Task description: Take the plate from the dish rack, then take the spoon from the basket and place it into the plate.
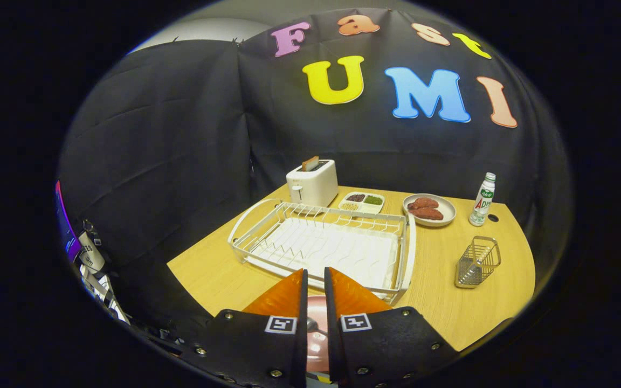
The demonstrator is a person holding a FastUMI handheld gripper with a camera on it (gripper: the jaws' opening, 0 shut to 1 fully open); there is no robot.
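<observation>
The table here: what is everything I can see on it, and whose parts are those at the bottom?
Table: one, light wood, under everything.
Dish rack: one, white, just ahead of the fingers.
Toaster: one, white, behind the rack, a slice sticking up.
Divided tray: one, white, right of the toaster.
Plate of food: one, pale, right of the tray.
Bottle: one, white and green, right of that plate.
Basket: one, wire, right of the rack.
Pink plate: one, seen between the fingers, with something metallic on it.
Gripper: one, fingers nearly together.

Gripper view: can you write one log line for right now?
tongs: nearly closed, over pink plate | spoon: on plate | dish rack: empty | basket: empty
</observation>
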